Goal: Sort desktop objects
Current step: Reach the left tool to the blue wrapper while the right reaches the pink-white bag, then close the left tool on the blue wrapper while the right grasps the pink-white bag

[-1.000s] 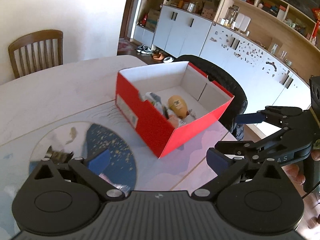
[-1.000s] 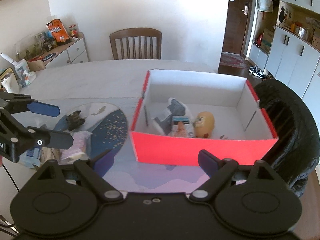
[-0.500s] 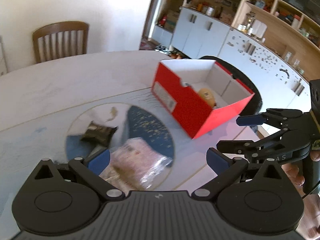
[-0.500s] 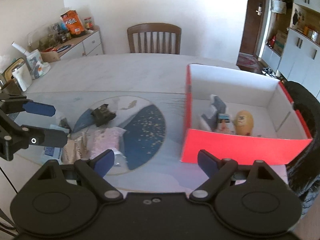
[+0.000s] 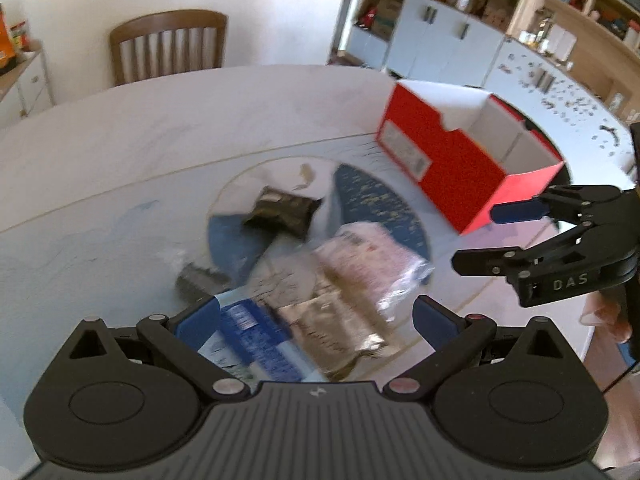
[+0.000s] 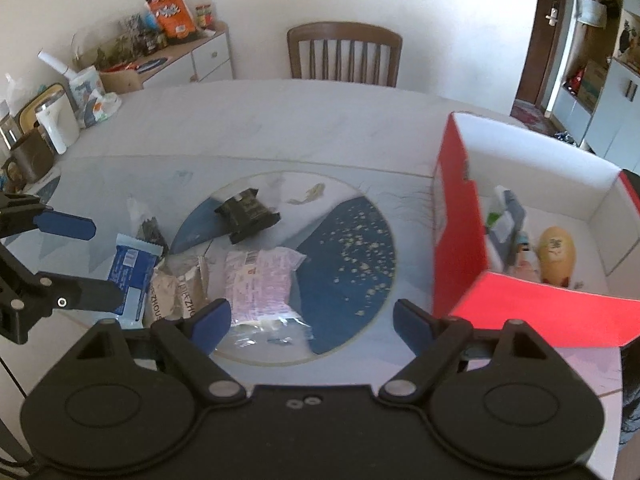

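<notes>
A pile of packets lies on the round blue-patterned mat (image 6: 352, 248): a pink packet (image 6: 258, 280), a black packet (image 6: 246, 214), tan sachets (image 6: 178, 292) and a blue-and-white packet (image 6: 130, 276). My left gripper (image 5: 316, 314) is open and empty, low over the blue-and-white packet (image 5: 252, 338) and tan sachets (image 5: 332, 320); it also shows at the left of the right wrist view (image 6: 86, 260). My right gripper (image 6: 312, 320) is open and empty above the mat's near edge; in the left wrist view it (image 5: 480, 236) hangs beside the red box (image 5: 452, 168). The box (image 6: 456, 240) holds a tan oval item (image 6: 556, 250) and grey packets (image 6: 506, 220).
A wooden chair (image 6: 344, 54) stands at the table's far side. A sideboard with snack bags (image 6: 168, 12) and containers (image 6: 56, 124) is at the left. White cabinets (image 5: 440, 36) line the right wall. A dark chair back (image 6: 630, 380) sits behind the box.
Both grippers have swung left, away from the red box and toward the packets on the mat. The left gripper has dropped low over the pile. Both stay open.
</notes>
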### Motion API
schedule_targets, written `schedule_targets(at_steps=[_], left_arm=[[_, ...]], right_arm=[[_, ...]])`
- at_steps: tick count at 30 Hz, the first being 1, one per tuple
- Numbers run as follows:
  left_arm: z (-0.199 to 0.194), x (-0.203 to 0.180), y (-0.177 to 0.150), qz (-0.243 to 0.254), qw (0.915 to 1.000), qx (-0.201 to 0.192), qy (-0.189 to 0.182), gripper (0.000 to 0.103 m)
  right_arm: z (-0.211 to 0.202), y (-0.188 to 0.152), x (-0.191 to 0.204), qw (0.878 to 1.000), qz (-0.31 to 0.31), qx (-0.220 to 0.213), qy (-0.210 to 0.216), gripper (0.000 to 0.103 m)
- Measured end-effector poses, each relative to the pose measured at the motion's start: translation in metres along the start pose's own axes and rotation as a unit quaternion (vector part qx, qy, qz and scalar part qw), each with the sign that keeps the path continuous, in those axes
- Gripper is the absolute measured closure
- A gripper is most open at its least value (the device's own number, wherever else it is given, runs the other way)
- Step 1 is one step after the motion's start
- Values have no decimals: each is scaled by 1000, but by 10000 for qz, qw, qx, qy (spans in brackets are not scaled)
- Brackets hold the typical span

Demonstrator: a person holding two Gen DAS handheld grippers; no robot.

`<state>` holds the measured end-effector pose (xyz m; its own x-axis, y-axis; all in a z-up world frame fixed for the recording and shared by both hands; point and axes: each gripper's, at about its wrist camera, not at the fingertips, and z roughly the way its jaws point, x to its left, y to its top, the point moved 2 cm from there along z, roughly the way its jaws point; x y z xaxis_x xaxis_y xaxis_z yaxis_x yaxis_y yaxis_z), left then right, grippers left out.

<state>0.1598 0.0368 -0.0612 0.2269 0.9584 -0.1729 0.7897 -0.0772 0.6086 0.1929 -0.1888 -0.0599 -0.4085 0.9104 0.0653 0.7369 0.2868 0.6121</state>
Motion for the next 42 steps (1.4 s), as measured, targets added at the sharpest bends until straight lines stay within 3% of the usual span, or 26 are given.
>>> schedule_targets(at_steps=[6, 19, 25, 30, 36, 42], left_arm=[[11, 12, -8, -161, 9996, 193, 102, 0], [22, 29, -10, -568, 9979, 235, 215, 1], [25, 32, -11, -626, 9975, 228, 229, 12], [29, 36, -11, -706, 9968, 306, 205, 37], [31, 41, -10, -777, 9962, 321, 229, 47], [33, 43, -9, -743, 9962, 336, 290, 70]], right_arm=[[18, 2, 5, 9999, -6, 111, -11, 20], [44, 9, 17, 9994, -165, 291, 113, 26], [56, 10, 24, 9988, -257, 404, 127, 27], [65, 11, 27, 9983, -313, 470, 130, 27], [73, 13, 32, 9977, -402, 520, 149, 28], [81, 13, 39, 9963, -572, 623, 152, 38]])
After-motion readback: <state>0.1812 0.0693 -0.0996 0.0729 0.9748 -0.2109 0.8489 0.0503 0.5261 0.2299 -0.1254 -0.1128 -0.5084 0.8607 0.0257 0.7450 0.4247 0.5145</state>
